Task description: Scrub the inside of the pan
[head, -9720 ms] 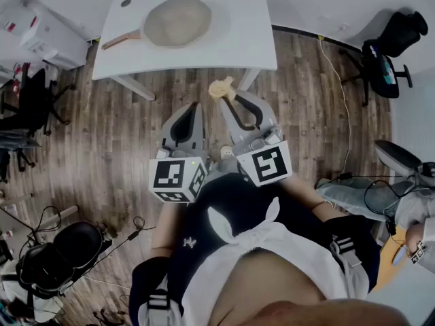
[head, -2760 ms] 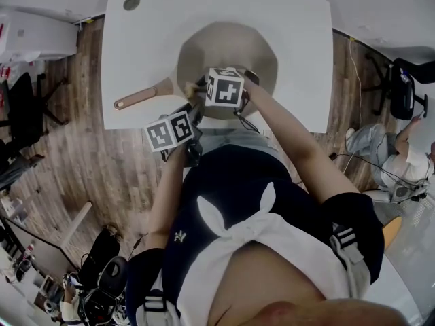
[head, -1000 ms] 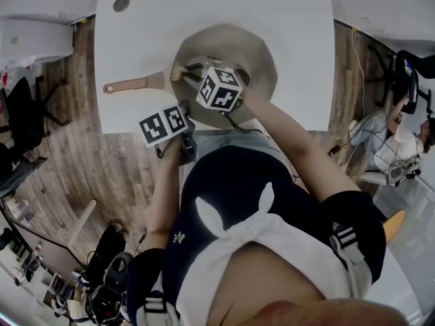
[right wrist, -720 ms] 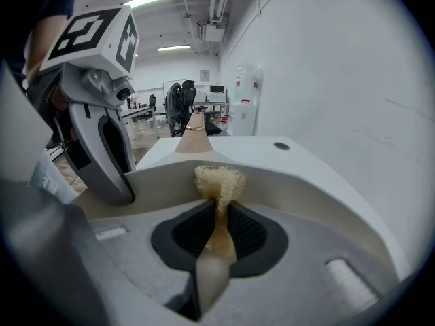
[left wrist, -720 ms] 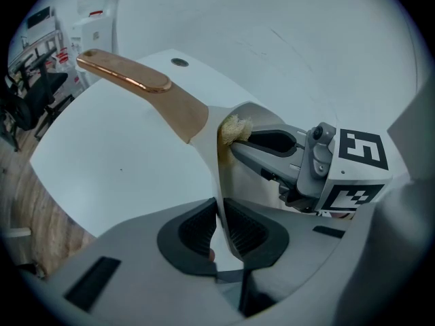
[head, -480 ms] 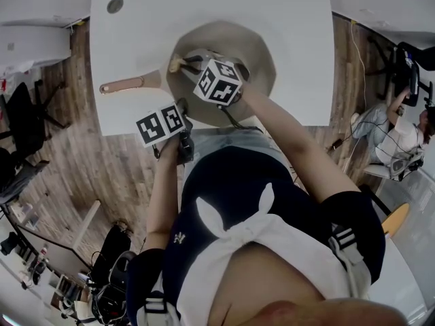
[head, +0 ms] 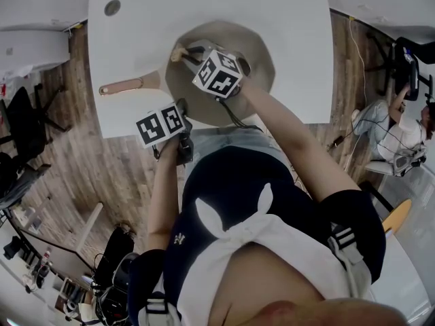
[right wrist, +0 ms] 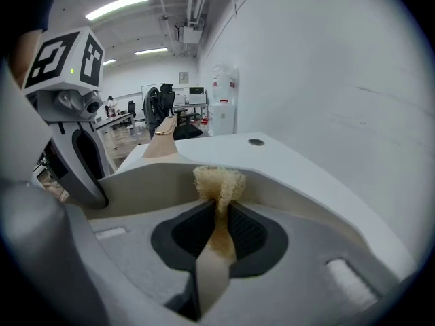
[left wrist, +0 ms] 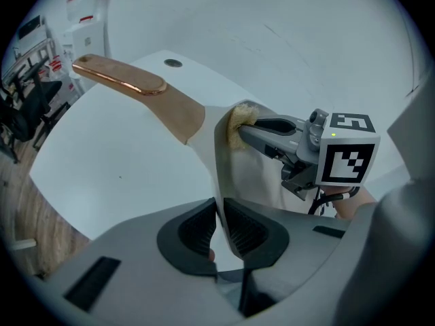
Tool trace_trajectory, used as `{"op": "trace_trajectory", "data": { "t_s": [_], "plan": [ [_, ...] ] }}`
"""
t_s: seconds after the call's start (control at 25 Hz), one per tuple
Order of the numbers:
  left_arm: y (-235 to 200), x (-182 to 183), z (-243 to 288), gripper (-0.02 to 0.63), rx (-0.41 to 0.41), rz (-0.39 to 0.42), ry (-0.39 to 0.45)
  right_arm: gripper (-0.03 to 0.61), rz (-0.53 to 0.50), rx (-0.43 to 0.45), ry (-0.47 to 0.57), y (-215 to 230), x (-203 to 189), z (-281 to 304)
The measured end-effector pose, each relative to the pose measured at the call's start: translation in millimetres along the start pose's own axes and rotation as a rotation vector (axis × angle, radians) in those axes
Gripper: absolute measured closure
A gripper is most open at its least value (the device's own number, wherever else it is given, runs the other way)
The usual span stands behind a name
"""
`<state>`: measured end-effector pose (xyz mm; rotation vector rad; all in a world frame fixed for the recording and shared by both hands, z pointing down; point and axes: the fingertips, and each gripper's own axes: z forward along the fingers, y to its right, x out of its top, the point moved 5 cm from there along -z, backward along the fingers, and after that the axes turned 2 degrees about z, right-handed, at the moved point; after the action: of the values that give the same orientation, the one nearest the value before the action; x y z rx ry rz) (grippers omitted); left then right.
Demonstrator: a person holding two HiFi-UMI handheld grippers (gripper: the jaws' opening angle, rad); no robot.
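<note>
Handle (head: 126,85) points at the bench (head: 292,19) left edge. Left gripper (left wrist: 219,216): fingers clenched on the near rim of the pan (head: 255,60), which sits mid-bench toward the near edge. Right gripper (right wrist: 221,216): fingers grasping sponge (right wrist: 219,182), held inside the pan at the handle-side inner wall.

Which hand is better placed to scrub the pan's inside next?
Right: the right tongs grip the sponge inside the pan, while the left tongs clamp its rim, steadying it.
</note>
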<state>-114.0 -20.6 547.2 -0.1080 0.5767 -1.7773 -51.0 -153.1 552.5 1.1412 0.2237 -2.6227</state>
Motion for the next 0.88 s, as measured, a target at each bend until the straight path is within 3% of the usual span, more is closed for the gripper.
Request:
{"op": "trace_trajectory", "data": {
  "t_s": [0.64, 0.88],
  "plan": [
    [-3, 1, 1, 0.574, -0.023, 0.002, -0.002, 0.523, 0.095, -0.222, -0.056, 27, -15, -4],
    [-3, 2, 0, 0.574, -0.032, 0.002, -0.003, 0.523, 0.179, -0.314, -0.072, 37, -25, -11]
  ]
}}
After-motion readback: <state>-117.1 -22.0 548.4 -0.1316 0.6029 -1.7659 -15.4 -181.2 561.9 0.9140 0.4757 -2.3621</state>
